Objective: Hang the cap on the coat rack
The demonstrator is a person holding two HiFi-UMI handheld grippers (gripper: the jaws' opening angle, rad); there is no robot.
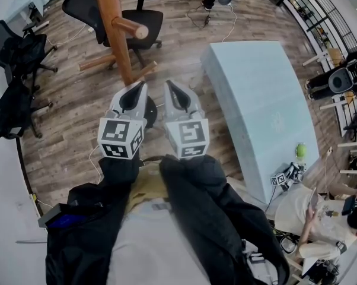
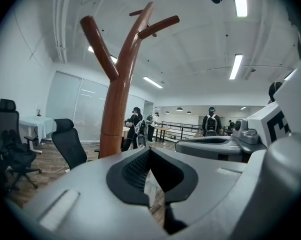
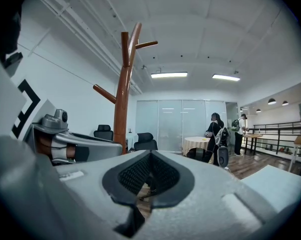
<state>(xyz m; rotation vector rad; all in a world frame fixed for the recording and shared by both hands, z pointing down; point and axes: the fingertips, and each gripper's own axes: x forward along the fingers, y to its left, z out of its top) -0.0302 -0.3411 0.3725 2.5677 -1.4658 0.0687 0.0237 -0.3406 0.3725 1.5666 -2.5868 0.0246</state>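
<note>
No cap shows in any view. The wooden coat rack (image 1: 120,34) stands just ahead of me, one peg (image 1: 133,28) jutting toward the right. Seen from the left gripper view, the rack (image 2: 118,109) rises close by and forks into branches overhead. It stands further off, at the left, in the right gripper view (image 3: 123,99). My left gripper (image 1: 138,88) and right gripper (image 1: 171,86) are held side by side at waist height, tips toward the rack's foot. Both are shut, pads meeting with nothing between them (image 2: 149,150) (image 3: 150,155).
A long pale blue table (image 1: 255,100) runs along my right, a green ball (image 1: 301,151) at its near end. A black office chair (image 1: 140,22) sits behind the rack, more chairs (image 1: 18,52) at left. A person (image 1: 309,212) sits at lower right.
</note>
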